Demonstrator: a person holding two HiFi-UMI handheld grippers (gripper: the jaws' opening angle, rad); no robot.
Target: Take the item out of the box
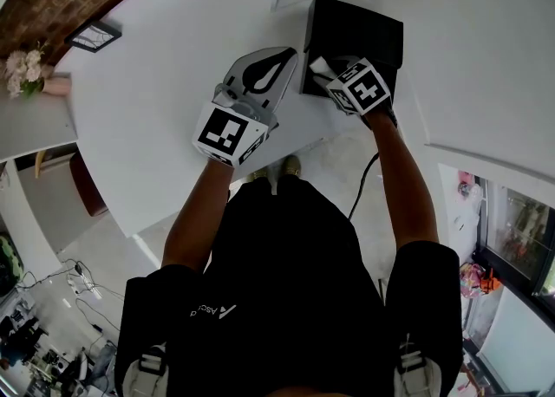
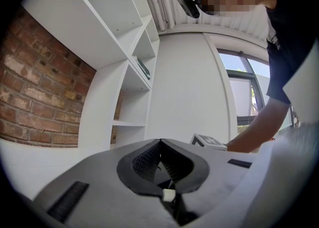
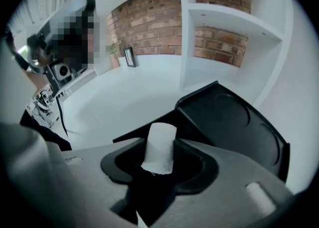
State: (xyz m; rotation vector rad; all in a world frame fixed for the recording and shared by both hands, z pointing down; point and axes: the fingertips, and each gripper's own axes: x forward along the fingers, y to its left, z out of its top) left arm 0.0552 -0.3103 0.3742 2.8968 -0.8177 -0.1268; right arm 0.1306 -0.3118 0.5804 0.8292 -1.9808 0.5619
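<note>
A black box [image 1: 355, 35] stands with its lid open at the far side of the white table [image 1: 147, 126]; in the right gripper view the box [image 3: 234, 122] lies just beyond the jaws. My right gripper [image 1: 323, 76] is at the box's near left edge. Its jaws [image 3: 159, 146] close on a white, roll-shaped item [image 3: 162, 135] that stands upright between them; the same item [image 1: 318, 65] shows as a small white patch from the head view. My left gripper [image 1: 288, 55] hovers over the table left of the box, shut and holding nothing [image 2: 158, 143].
A small picture frame [image 1: 91, 35] and a bunch of flowers [image 1: 22, 70] sit at the table's far left by the brick wall. White shelving [image 2: 124, 77] rises behind the table. The table's near edge runs just under both grippers, and a cable [image 1: 360, 183] hangs below it.
</note>
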